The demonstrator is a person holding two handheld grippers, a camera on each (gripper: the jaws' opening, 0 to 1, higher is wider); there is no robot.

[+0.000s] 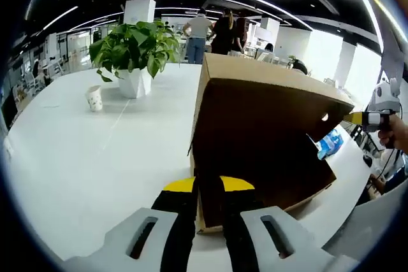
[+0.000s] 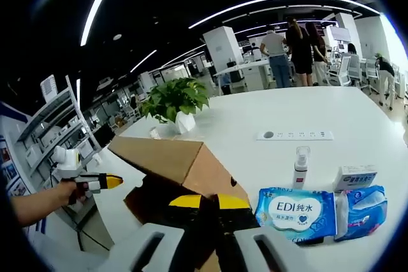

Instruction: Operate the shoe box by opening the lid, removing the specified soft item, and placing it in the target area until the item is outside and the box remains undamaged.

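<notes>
Cardboard shoe box (image 1: 261, 138) wall, matte brown, is pinched by both left gripper (image 1: 207, 202) and right gripper (image 2: 210, 211) jaws.

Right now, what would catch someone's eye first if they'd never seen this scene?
The brown cardboard shoe box dominates, standing on the white table right in front of both tools, its lid raised. Behind it sits a leafy potted plant with a paper cup beside it. In the right gripper view, a blue EDI wipes pack lies beside the box, near a small spray bottle.
</notes>
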